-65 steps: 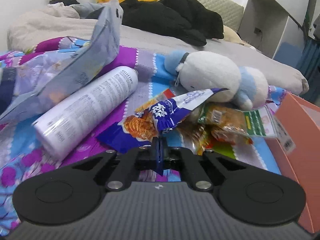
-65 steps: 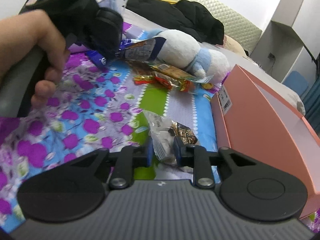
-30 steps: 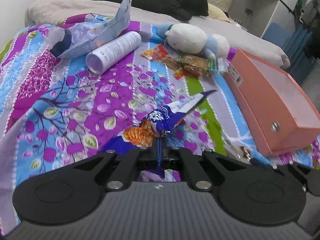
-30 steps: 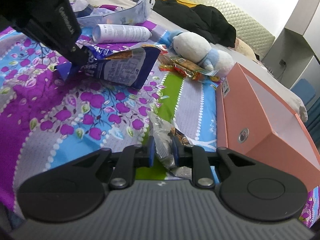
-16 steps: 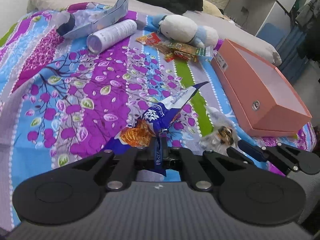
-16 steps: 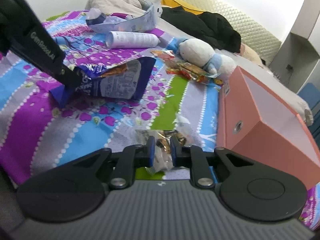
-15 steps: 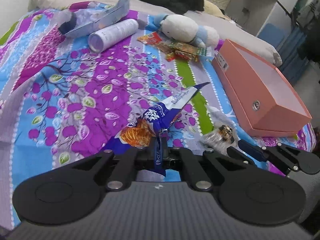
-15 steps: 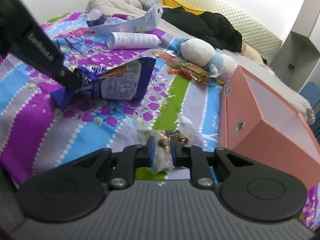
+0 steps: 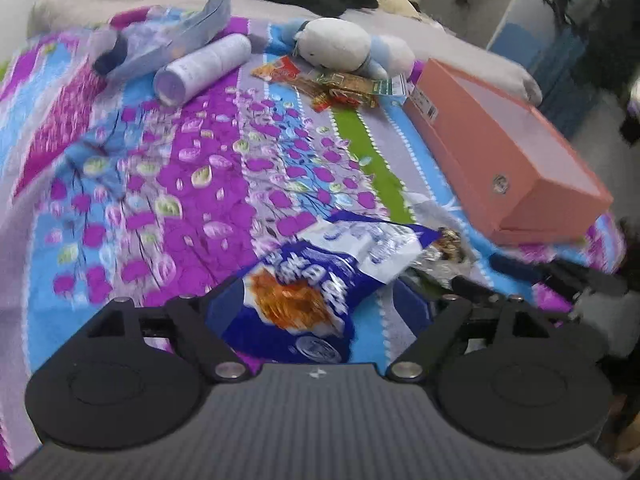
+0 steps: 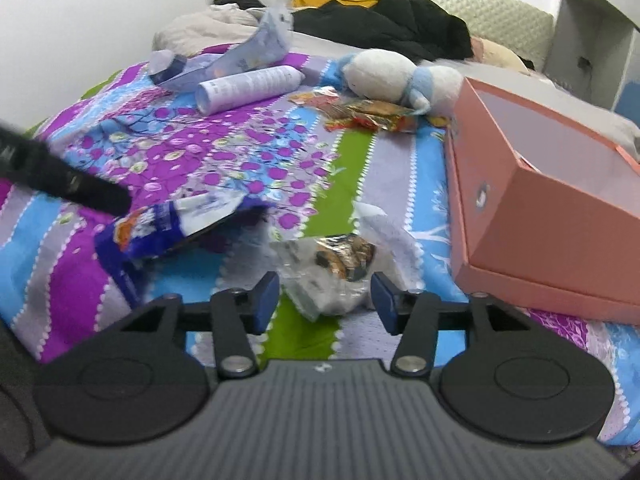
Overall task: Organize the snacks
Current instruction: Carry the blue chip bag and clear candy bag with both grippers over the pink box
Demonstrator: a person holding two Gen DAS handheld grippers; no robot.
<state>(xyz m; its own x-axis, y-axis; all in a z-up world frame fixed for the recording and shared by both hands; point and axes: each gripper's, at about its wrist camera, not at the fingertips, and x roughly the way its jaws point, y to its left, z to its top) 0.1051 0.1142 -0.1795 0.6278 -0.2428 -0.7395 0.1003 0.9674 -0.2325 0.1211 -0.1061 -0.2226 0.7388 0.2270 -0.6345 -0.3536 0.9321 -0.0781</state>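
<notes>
Behind the blue snack bag (image 9: pixel 316 288), half-hidden clear packet (image 9: pixel 440 252).

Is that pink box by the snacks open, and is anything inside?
Open: the pink box has no lid on, and its pale inside shows nothing, though part is hidden.

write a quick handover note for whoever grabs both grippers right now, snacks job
Left gripper: jaws opening, the blue chip bag lies loose between them on the bedspread, pads not pressing it.
Right gripper: jaws opening, the clear-wrapped snack lies between them on the bedspread, not gripped.
Pink box: open, beside both snacks; what I can see of its inside looks empty.
More snack packets lie farther back by the plush toy.
Done: two snacks set down near the box.
Left: probably get these two and the far packets into the box.
</notes>
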